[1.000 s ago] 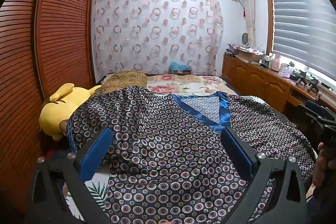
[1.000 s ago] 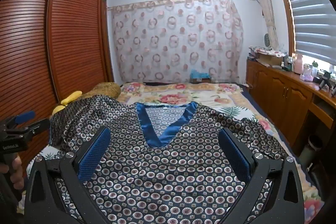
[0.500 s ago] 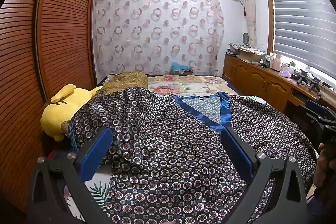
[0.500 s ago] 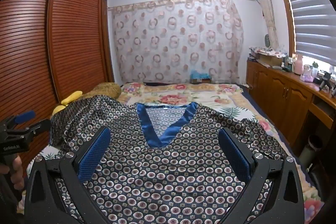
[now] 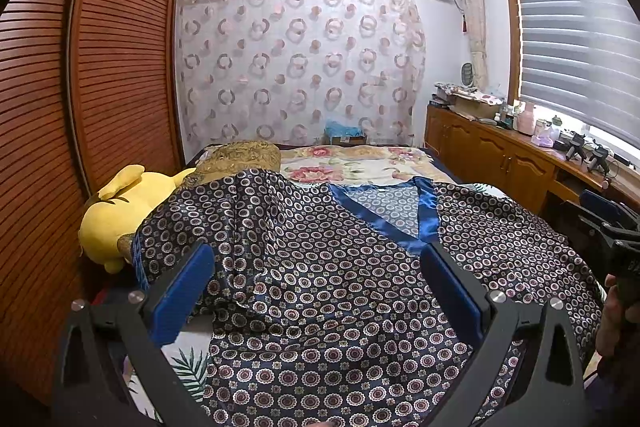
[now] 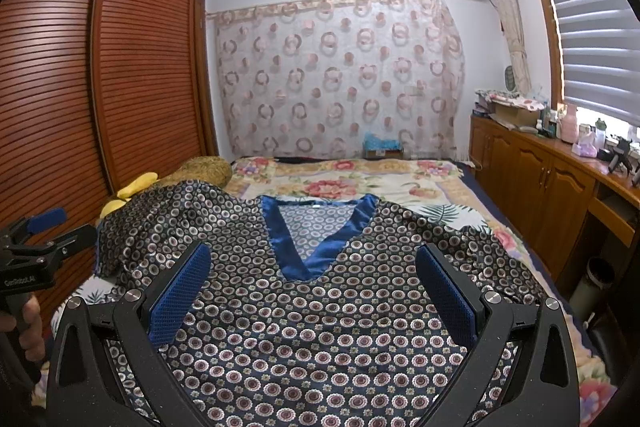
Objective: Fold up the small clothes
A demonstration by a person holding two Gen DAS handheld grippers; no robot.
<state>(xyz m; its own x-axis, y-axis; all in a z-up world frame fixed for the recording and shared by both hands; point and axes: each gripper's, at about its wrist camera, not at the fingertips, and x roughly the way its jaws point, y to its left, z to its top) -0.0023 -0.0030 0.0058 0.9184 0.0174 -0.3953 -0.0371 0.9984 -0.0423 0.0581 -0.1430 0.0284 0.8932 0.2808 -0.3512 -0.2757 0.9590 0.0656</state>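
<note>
A dark satin top (image 5: 320, 287) with a circle print and a blue V-neck (image 5: 404, 227) lies spread face up on the bed; it also shows in the right wrist view (image 6: 320, 315). Its left sleeve (image 5: 192, 223) is draped over a yellow plush toy (image 5: 116, 211). My left gripper (image 5: 316, 287) is open and empty above the top's left half. My right gripper (image 6: 312, 287) is open and empty above the chest, below the neckline (image 6: 316, 247). Each gripper appears at the edge of the other's view.
A floral bedspread (image 6: 360, 183) covers the bed. A gold cushion (image 5: 240, 155) lies by the plush. A slatted wooden wardrobe (image 5: 100, 87) stands left, wooden cabinets (image 6: 540, 179) with clutter stand right under the window.
The left gripper's view has shifted very slightly; the top and both open grippers stay almost where they were.
</note>
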